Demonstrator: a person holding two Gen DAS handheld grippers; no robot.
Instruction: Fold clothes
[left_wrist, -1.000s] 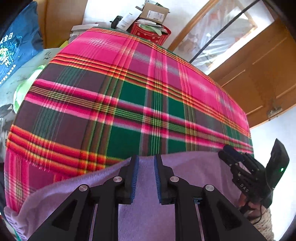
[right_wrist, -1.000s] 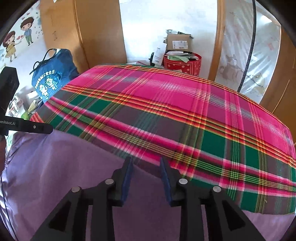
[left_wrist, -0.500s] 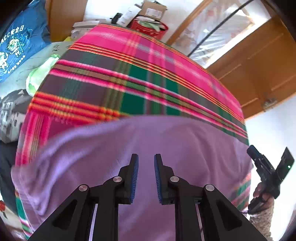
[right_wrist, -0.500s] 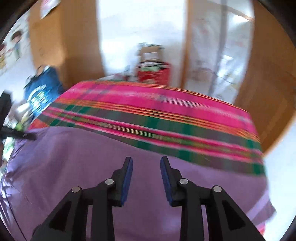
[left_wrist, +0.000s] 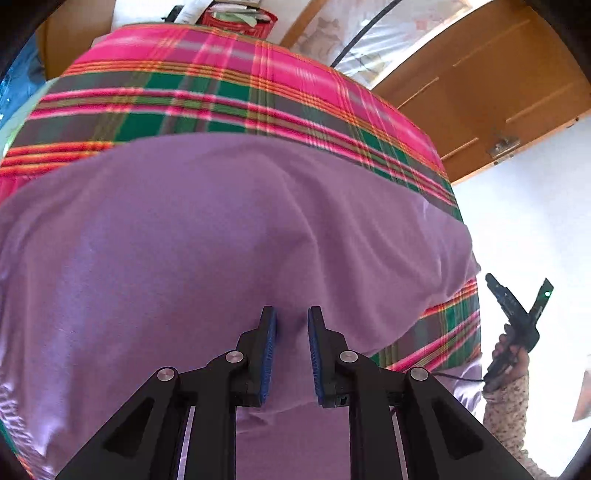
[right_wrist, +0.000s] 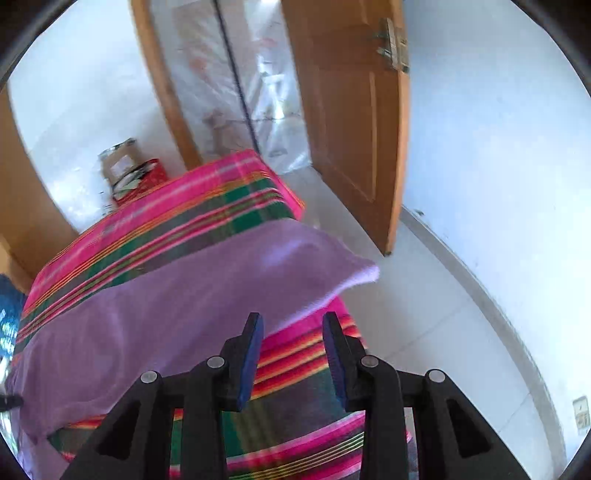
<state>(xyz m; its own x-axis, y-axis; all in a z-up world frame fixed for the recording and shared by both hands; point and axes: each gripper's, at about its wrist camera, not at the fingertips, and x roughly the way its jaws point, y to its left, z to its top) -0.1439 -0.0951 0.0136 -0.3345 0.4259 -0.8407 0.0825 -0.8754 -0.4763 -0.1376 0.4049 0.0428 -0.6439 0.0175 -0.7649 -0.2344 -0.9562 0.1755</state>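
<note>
Purple garment spread further over the plaid surface

Purple garment (left_wrist: 207, 236) now covers much more of the plaid cloth (left_wrist: 229, 92) than one second ago, when only a narrow strip of it showed near the left gripper. Its far edge has moved up toward the middle of the plaid surface. The right wrist view has swung to the right: earlier it looked straight over the plaid cloth, and now it shows the wooden door (right_wrist: 354, 110), the white wall and the pale floor beside the surface.

From the left wrist view one can see the person's right hand (left_wrist: 511, 354) holding the right gripper up in the air off the right edge of the surface, with a patterned sleeve (left_wrist: 506, 417) below it. The right wrist view does not show this hand, but it shows a loose corner of the garment (right_wrist: 332, 266) sticking out past the surface edge, a little blurred.

The left gripper (left_wrist: 291, 332) stands low over the garment with its jaws apart by a narrow gap; purple fabric is seen between the blue pads (left_wrist: 267, 354), but I cannot tell if they pinch it. The right gripper (right_wrist: 291, 332) has its jaws spread wider and holds nothing; it hovers over the plaid cloth just beside the garment's near edge.
</note>
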